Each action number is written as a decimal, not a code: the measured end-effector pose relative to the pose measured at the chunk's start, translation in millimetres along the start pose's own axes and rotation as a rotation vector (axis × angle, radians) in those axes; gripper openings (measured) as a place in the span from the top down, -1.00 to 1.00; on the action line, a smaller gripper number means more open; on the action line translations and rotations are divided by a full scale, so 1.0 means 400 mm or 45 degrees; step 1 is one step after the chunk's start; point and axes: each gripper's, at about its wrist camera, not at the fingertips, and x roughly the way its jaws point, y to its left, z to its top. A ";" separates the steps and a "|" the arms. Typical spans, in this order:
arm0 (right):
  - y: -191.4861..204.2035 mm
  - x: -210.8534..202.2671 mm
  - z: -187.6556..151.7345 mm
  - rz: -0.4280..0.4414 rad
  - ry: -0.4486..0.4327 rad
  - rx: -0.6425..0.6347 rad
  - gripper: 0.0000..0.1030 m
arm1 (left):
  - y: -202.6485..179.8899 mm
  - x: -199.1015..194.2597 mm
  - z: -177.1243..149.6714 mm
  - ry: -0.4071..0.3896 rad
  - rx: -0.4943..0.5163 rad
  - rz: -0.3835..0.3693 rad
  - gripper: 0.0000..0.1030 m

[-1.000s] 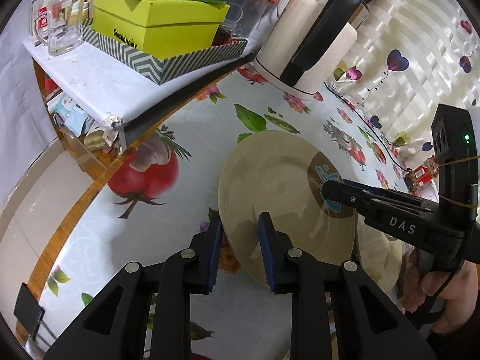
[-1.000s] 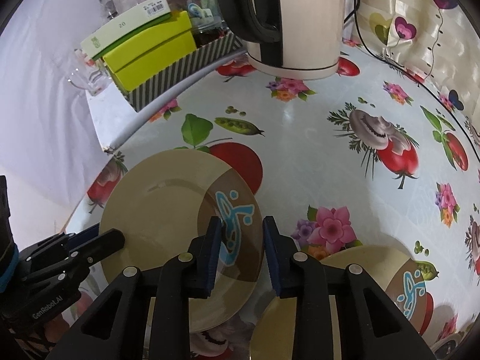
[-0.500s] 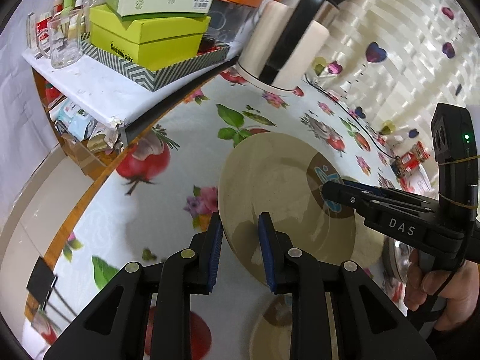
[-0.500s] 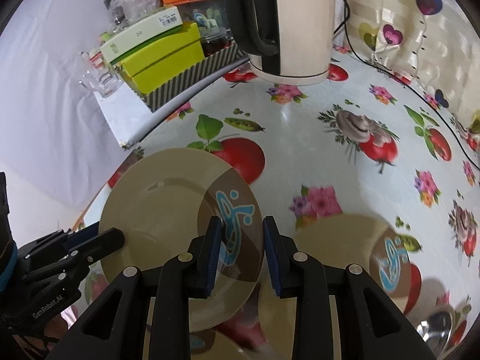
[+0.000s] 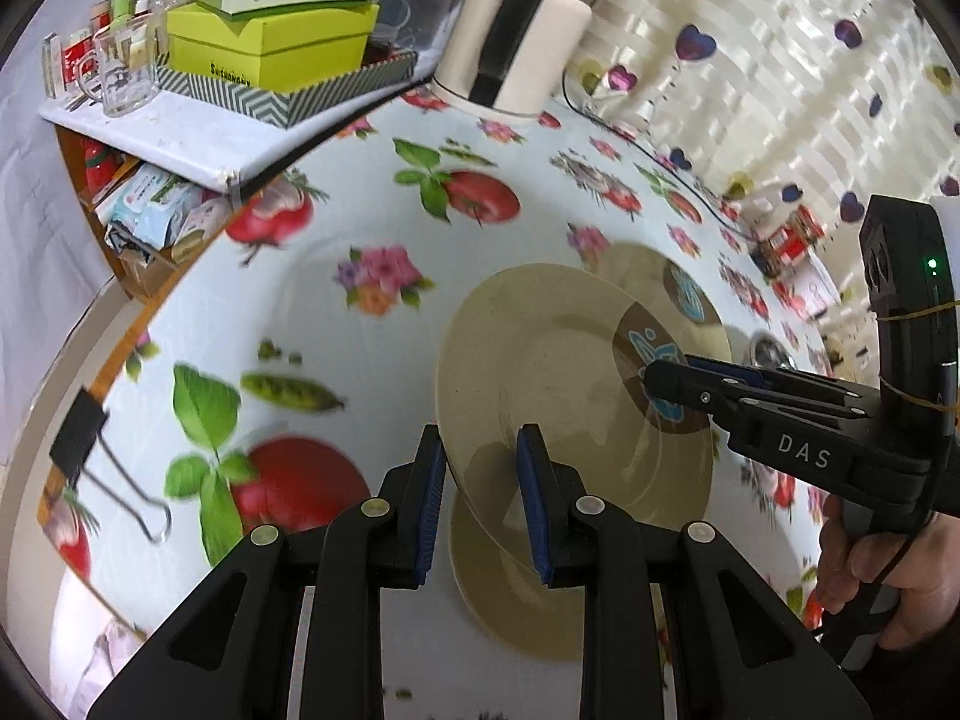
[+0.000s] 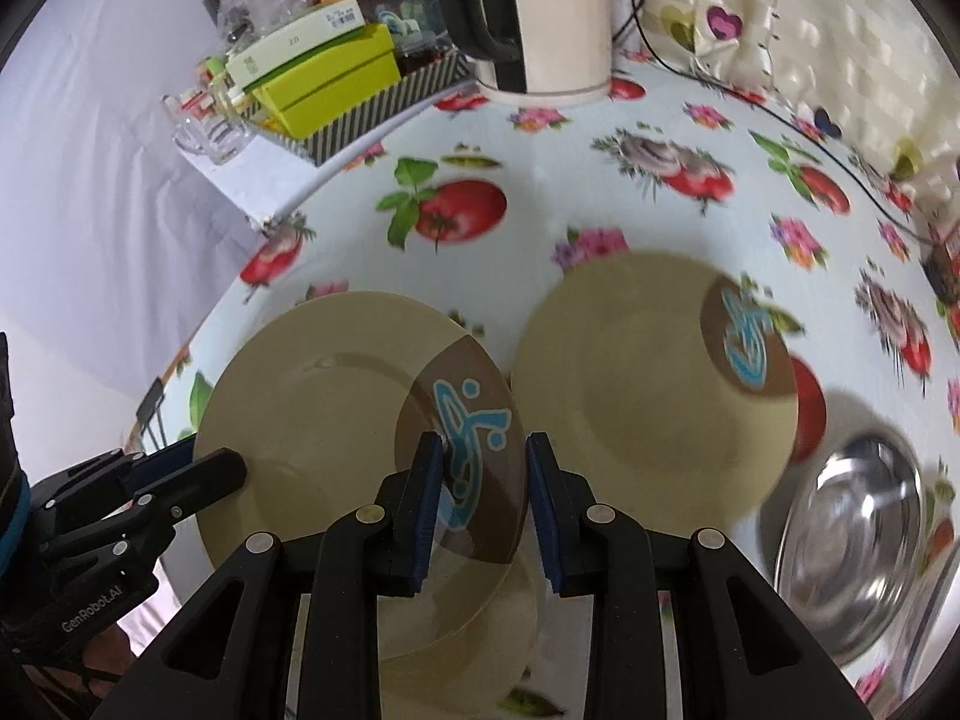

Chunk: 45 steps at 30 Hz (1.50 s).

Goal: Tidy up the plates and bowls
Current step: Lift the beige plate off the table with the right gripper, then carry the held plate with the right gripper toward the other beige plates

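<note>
A beige plate with a brown patch and a blue motif hangs tilted above the table, held from two sides. My left gripper is shut on its near plain rim. My right gripper is shut on the brown patterned rim. Each gripper shows in the other's view: the right gripper's fingers at the right, the left gripper's fingers at the lower left. A second matching plate lies on the tablecloth to the right. A third beige plate lies underneath the held one, partly hidden.
A steel bowl sits right of the plates. At the back stand a cream kettle, stacked green boxes and a glass mug on a white shelf. A binder clip grips the table's left edge. A hand holds the right gripper.
Both grippers have carried the plate up and across the table together. The cloth pattern slid away beneath. The second plate, the third plate and the steel bowl have come into view.
</note>
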 end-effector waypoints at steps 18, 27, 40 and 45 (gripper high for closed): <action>-0.005 -0.013 -0.163 -0.042 0.051 0.026 0.46 | -0.035 0.007 -0.113 0.088 0.057 0.002 0.51; -0.001 -0.001 -0.168 -0.061 0.052 -0.002 0.46 | -0.033 0.022 -0.113 0.092 0.067 0.016 0.51; -0.012 -0.005 -0.172 -0.055 0.037 0.003 0.45 | -0.037 0.019 -0.110 0.061 0.123 0.037 0.48; -0.018 -0.024 -0.181 -0.052 0.017 0.008 0.44 | -0.037 0.008 -0.108 0.021 0.136 0.070 0.48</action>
